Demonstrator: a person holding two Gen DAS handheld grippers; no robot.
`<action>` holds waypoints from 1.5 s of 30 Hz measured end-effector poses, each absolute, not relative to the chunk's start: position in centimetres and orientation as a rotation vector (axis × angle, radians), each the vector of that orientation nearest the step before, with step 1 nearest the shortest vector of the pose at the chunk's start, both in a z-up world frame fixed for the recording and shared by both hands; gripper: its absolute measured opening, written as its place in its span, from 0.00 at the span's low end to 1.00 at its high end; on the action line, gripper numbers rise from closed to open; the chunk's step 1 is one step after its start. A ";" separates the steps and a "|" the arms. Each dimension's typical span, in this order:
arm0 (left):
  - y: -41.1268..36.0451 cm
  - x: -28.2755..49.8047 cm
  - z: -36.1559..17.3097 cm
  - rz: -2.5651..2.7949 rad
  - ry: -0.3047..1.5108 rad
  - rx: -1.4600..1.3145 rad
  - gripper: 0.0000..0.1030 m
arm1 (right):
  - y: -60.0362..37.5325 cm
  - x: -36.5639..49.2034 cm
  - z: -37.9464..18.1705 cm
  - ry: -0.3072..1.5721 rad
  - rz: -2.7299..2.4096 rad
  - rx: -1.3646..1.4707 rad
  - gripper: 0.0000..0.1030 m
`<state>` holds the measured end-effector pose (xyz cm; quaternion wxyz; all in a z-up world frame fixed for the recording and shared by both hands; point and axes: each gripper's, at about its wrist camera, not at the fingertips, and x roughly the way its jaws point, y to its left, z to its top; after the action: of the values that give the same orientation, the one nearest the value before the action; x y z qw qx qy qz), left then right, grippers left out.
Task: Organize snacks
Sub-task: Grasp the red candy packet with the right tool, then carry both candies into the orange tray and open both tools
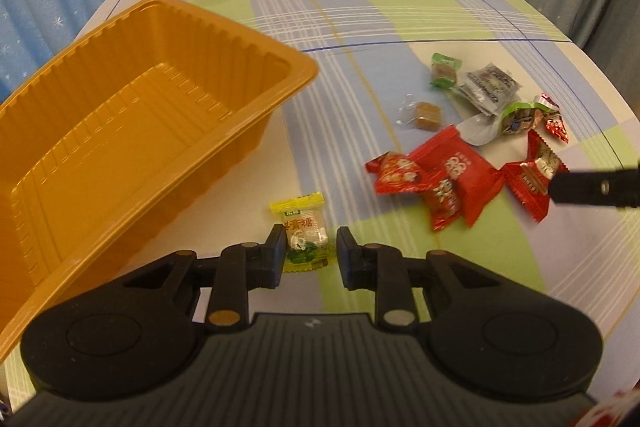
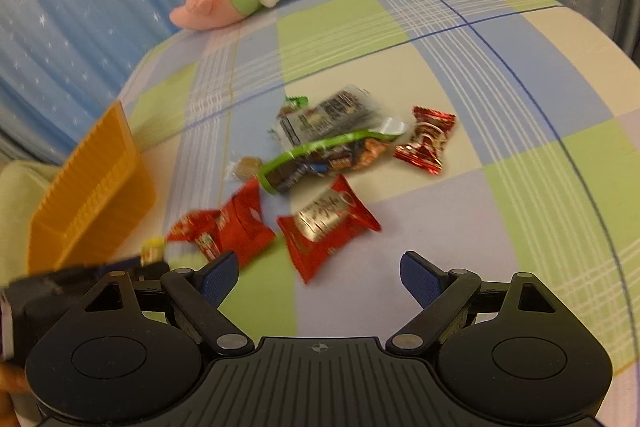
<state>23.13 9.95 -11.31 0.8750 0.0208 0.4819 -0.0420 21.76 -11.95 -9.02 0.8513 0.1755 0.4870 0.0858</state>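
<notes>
Yellow film wraps the candy [image 1: 301, 233] that lies between the pads of the left gripper [image 1: 311, 255] in the left wrist view. The jaws stand narrow; the left pad meets the wrapper's edge, while a gap remains at the right pad, so no firm pinch shows. The candy rests on the plaid cloth [image 1: 400, 15], just right of the orange tray [image 1: 296, 67], which is empty. Its long axis runs near to far, roughly along the fingers, crimped ends pointing near and far. For a sound grip, the pads should close across the short width at mid-length before any lift toward the tray. The remaining snacks [image 1: 460, 163] lie further right.

In the right wrist view, the right gripper [image 2: 320, 277] hovers with jaws spread wide and empty, just near of a red packet [image 2: 326, 225]. That packet's long axis runs diagonally, near-left to far-right.
</notes>
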 end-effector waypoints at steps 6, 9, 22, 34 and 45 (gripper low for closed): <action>10.9 23.0 -11.3 -0.071 1.007 0.030 0.24 | -11.9 23.6 -9.6 1.041 0.137 0.466 0.67; 11.2 22.9 -11.3 -0.066 1.007 0.025 0.24 | -12.2 24.3 -9.9 1.037 0.095 0.499 0.61; 12.0 22.4 -11.3 -0.066 1.008 0.017 0.24 | -11.0 24.5 -10.6 1.078 0.108 0.293 0.27; 11.5 21.1 -9.8 -0.114 0.966 0.030 0.23 | -10.4 21.8 -8.4 1.048 0.168 0.263 0.23; 13.6 19.1 -4.9 -0.104 0.879 -0.054 0.23 | -4.5 22.5 -5.0 1.007 0.392 0.233 0.23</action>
<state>19.15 13.60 -4.89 0.9034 -0.0262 0.4251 -0.0502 22.48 -4.54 -4.96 0.8512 0.1106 0.4781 0.1860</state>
